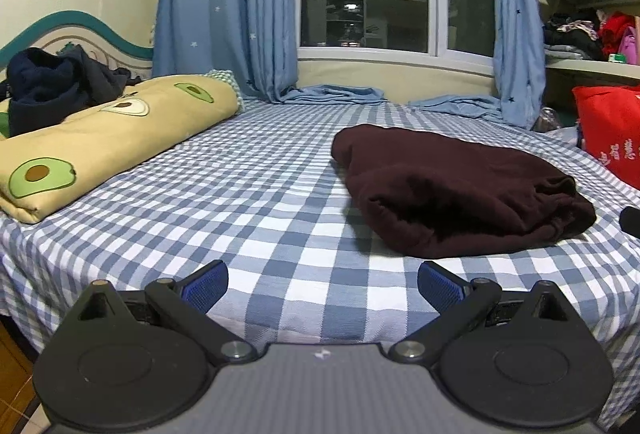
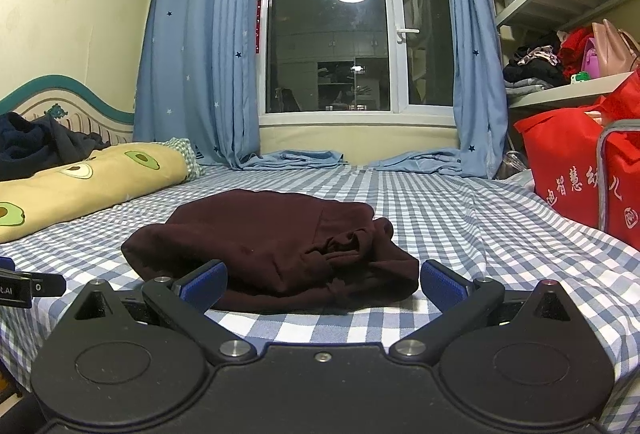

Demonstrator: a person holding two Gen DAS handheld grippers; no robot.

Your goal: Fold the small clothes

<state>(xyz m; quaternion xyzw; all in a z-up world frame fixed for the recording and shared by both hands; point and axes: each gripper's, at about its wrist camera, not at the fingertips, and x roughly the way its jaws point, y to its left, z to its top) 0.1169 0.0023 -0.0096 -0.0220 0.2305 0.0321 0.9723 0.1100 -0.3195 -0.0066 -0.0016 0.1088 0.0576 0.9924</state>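
A dark maroon garment [image 1: 452, 190] lies bunched in a loose fold on the blue-and-white checked bedsheet [image 1: 240, 194]. My left gripper [image 1: 322, 284] is open near the bed's front edge, with the garment ahead and to its right and nothing between its fingers. In the right wrist view the same maroon garment [image 2: 276, 254] sits just beyond my right gripper [image 2: 322, 284], which stands open with its blue pads on either side of the near edge, not touching it. The garment's gathered waistband faces the right gripper.
A yellow avocado-print quilt roll [image 1: 112, 138] and dark clothes [image 1: 52, 86] lie at the left by the headboard. A red bag [image 2: 588, 170] stands at the right bed edge under cluttered shelves [image 2: 560, 46]. Blue curtains [image 2: 192, 54] frame the window behind.
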